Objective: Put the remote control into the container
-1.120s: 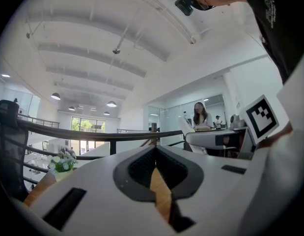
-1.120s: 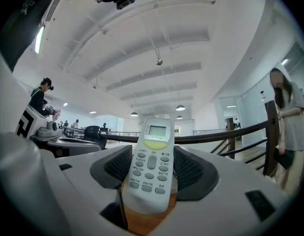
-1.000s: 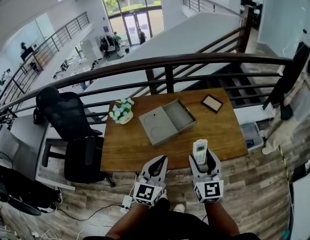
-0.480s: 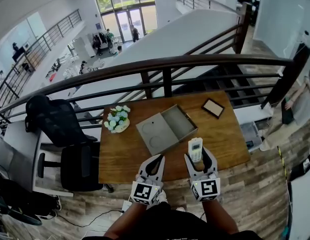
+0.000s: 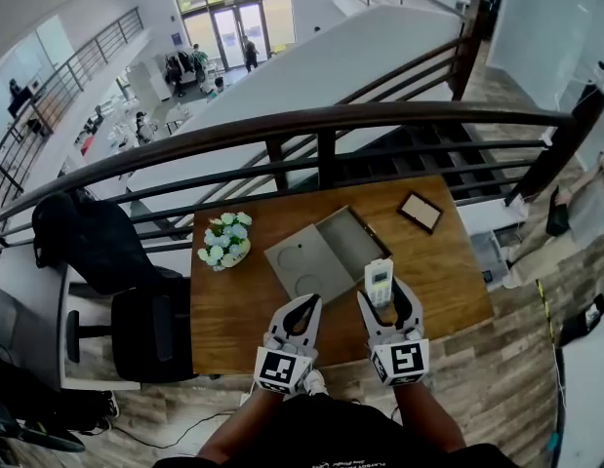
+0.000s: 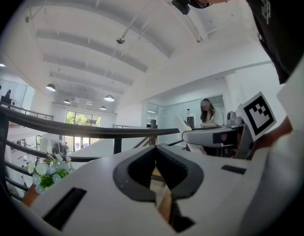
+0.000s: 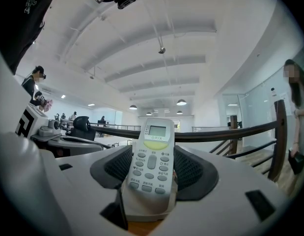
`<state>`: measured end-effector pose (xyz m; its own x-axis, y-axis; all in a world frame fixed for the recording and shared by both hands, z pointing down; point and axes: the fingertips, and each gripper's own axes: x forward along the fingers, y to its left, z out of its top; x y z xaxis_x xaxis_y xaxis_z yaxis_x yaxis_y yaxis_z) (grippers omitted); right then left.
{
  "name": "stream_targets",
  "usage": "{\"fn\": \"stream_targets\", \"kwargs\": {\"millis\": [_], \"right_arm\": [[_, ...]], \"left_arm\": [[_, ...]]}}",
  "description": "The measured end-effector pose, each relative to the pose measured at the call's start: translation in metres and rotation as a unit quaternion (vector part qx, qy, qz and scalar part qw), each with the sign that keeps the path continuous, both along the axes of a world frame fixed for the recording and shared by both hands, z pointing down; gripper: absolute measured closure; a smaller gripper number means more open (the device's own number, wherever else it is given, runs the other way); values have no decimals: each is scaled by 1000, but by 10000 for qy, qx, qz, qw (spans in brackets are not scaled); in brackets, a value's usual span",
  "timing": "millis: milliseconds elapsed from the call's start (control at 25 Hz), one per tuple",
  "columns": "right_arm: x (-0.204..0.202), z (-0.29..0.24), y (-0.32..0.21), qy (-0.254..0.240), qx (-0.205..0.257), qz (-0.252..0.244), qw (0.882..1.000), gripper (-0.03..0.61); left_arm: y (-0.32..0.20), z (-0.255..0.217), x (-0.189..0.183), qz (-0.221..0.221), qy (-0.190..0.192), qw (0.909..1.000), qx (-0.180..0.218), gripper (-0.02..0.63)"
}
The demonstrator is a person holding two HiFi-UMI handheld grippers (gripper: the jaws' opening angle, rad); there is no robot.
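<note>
My right gripper [image 7: 152, 149] has its jaws clamped on the remote [image 7: 151, 167]. They pinch the lower body from both sides, so the screen end juts forward with the buttons facing up at the camera (a low grip, I reckon, leaves the long end free to go in first). My left gripper [image 6: 155, 151] has its jaws brought together on nothing. It hangs just beside the right one, idle and probably kept clear on purpose.

From the head view, the remote is in the air over the near edge of the bench [image 5: 438, 271], just short of the container [image 5: 350, 245] and not touching it. The container sits open at the bench's middle, its lid [image 5: 300, 269] laid flat on the left and the hollow half on the right. The flowers [image 5: 223, 239] by the left edge and a small frame [image 5: 420, 212] near the far right corner are well apart from my path.

I judge this as mid-carry. The next move is forward over the hollow half, then down before letting go. The risk is the long end catching a wall or landing on the lid.
</note>
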<state>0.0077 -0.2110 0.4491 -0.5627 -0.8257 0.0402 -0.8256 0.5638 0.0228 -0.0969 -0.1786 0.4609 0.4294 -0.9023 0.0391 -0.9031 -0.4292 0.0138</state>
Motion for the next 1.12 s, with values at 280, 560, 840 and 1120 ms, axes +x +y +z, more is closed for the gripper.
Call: {"fn": "stream_targets", "kwargs": {"millis": [280,560,840,1120], "right_arm": [[-14,4,-26,38,-41,145,9999,305],[-17,4,-46,200,-95,132,9997,305],[-18,17,-78,247,-322,-192,9990,305],[-24,46,-128,169,-593,-529,9967,305]], "left_arm": [[-27,3,-14,205,45,9998,-74,607],[-47,10,-20,199,131,9997,-106,607],[-77,20,-20,-96,64,9996,-258,607],[-119,41,-25,-555,-99,9974,-456,607]]}}
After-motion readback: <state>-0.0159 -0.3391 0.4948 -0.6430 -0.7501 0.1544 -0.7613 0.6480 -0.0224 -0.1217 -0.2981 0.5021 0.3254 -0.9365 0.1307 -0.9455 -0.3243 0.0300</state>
